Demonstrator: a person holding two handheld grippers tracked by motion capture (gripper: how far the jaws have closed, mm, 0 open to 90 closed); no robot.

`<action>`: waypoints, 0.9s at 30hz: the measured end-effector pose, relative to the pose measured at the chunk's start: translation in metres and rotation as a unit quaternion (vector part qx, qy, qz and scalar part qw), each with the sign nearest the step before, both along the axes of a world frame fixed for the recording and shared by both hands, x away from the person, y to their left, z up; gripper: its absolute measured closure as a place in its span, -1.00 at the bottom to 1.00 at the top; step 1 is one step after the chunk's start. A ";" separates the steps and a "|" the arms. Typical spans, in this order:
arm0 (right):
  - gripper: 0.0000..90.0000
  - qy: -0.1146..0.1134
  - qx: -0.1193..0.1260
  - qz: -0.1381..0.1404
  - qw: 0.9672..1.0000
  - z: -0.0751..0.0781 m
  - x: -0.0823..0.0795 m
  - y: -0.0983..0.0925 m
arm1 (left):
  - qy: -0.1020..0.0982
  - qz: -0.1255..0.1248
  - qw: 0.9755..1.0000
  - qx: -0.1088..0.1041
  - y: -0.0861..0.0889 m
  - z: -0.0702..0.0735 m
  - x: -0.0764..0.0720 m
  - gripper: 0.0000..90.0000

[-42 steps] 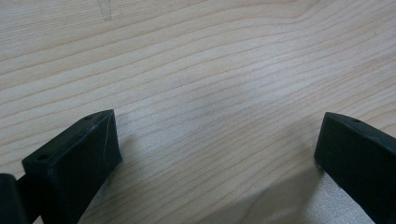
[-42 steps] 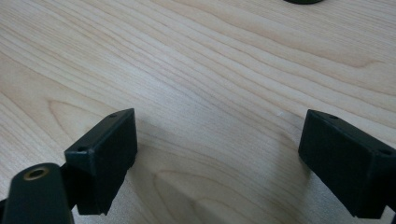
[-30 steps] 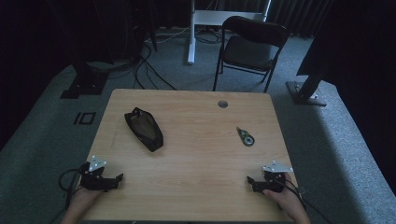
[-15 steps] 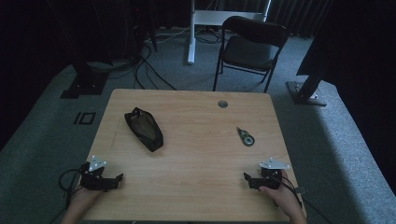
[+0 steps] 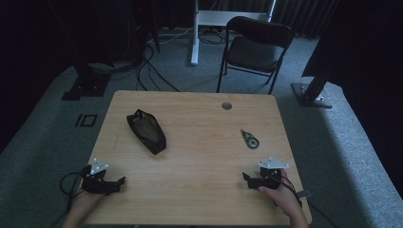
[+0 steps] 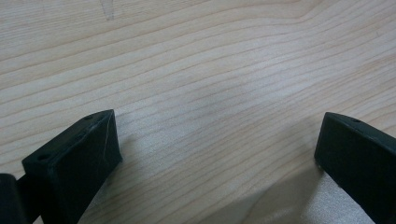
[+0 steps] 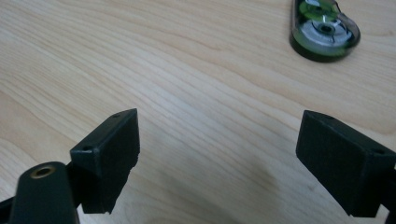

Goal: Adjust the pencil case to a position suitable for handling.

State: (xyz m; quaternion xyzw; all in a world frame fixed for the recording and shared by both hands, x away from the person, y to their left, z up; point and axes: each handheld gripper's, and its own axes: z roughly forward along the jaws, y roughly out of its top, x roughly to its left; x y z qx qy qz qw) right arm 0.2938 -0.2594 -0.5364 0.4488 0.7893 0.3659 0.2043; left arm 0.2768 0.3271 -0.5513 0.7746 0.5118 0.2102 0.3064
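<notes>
A small dark teardrop-shaped correction-tape dispenser with a green, see-through body (image 5: 249, 138) is lying flat on the right half of the light wooden table (image 5: 199, 156), with its long axis running diagonally: the narrow tip is pointing toward the far left, and the rounded end is facing the near right edge. In the right gripper view the dispenser (image 7: 323, 29) is sitting ahead and to the right of the jaws, well apart from them.

A black, elongated soft pouch with a zip (image 5: 146, 131) is resting on the left half of the table, also lying diagonally, its far end toward the left and its near end angling toward the table's middle.

The right gripper (image 5: 252, 180) is sitting low over the table near the front right corner, the person's hand (image 5: 283, 195) wrapping it from behind, and its jaws are pointing left across the table. They are standing wide apart with bare wood between them. The left gripper (image 5: 119, 183) is sitting near the front left corner, its jaws pointing right and likewise spread wide over bare wood grain.

The table is standing on grey carpet. A black folding chair (image 5: 253, 50) is standing beyond the far edge, with cables trailing across the floor and dark curtains behind.
</notes>
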 end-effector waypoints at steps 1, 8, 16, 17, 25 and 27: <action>-0.71 -0.001 0.001 -0.001 1.000 0.000 0.001 0.001 | 0.000 0.000 1.000 0.000 0.000 0.000 0.000 -1.00; -0.70 -0.004 0.002 0.011 1.000 0.002 0.004 0.013 | 0.000 0.000 1.000 0.000 0.000 0.000 0.000 -1.00; -0.70 -0.011 0.016 0.023 1.000 0.006 0.010 0.031 | 0.000 0.000 1.000 0.000 0.000 0.000 0.000 -1.00; -0.70 -0.012 0.017 0.026 0.999 0.006 0.011 0.034 | 0.000 0.000 1.000 0.000 0.000 0.000 0.000 -1.00; -0.68 -0.017 0.026 0.043 0.999 0.009 0.016 0.059 | 0.000 0.000 1.000 0.000 0.000 0.000 0.000 -1.00; -0.68 -0.018 0.026 0.044 0.999 0.010 0.017 0.061 | 0.000 0.000 1.000 0.000 0.000 0.000 0.000 -1.00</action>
